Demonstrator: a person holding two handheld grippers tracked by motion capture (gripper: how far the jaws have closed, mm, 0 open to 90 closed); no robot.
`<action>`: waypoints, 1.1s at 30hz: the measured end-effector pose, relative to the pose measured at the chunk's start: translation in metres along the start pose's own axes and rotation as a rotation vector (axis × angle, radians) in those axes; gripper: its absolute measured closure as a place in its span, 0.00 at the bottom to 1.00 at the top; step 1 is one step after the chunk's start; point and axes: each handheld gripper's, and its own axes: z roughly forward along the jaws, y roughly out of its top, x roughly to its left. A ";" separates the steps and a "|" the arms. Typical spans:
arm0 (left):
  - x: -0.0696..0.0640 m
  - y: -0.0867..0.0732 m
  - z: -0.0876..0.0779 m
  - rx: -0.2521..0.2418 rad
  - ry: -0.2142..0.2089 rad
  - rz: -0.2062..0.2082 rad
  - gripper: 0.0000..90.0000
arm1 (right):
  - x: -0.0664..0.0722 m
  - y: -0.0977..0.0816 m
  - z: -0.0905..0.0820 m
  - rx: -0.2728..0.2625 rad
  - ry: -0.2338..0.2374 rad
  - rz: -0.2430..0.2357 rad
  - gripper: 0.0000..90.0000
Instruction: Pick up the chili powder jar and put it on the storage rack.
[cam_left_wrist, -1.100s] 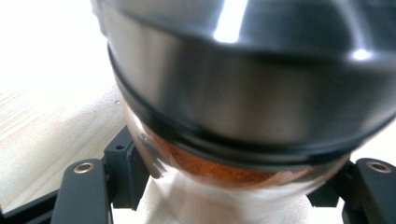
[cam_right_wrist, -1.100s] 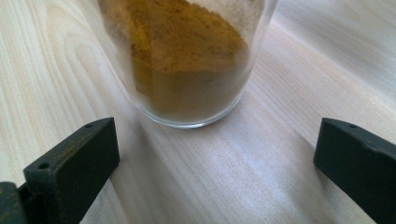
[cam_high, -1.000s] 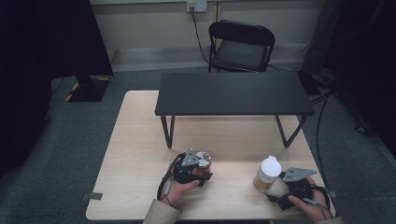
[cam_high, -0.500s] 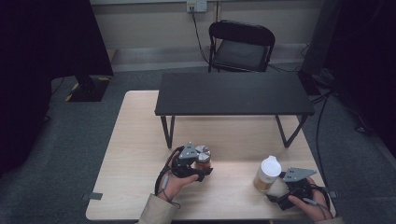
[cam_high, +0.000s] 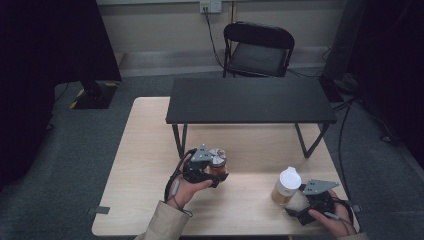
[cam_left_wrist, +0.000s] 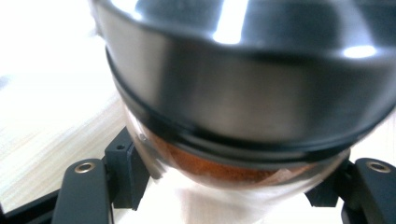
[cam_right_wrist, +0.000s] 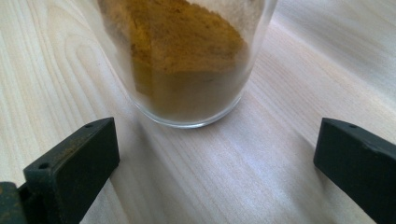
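Pinching the glass spice jar (cam_high: 217, 162) below its steel lid, the left gripper (cam_high: 209, 167) risks slipping; right gripper (cam_high: 304, 202) spread.

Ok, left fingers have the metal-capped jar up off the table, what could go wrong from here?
The left gripper pinches the metal-capped jar low on its glass, under the heavy cap, so it may tip or slip. It is lifted toward the black shelf, so the cap could knock the shelf edge. The white-lidded jar stands just ahead of the open right gripper; a nudge could topple it.
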 end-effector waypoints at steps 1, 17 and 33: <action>0.000 0.001 -0.001 -0.006 -0.002 0.000 0.34 | 0.000 0.000 0.000 0.000 0.000 0.000 0.00; 0.007 0.029 -0.020 -0.026 -0.009 0.014 0.34 | 0.000 0.000 0.000 0.000 0.000 0.000 0.00; 0.013 0.054 -0.034 -0.026 -0.014 0.028 0.34 | 0.000 0.000 0.000 0.000 0.000 0.000 0.00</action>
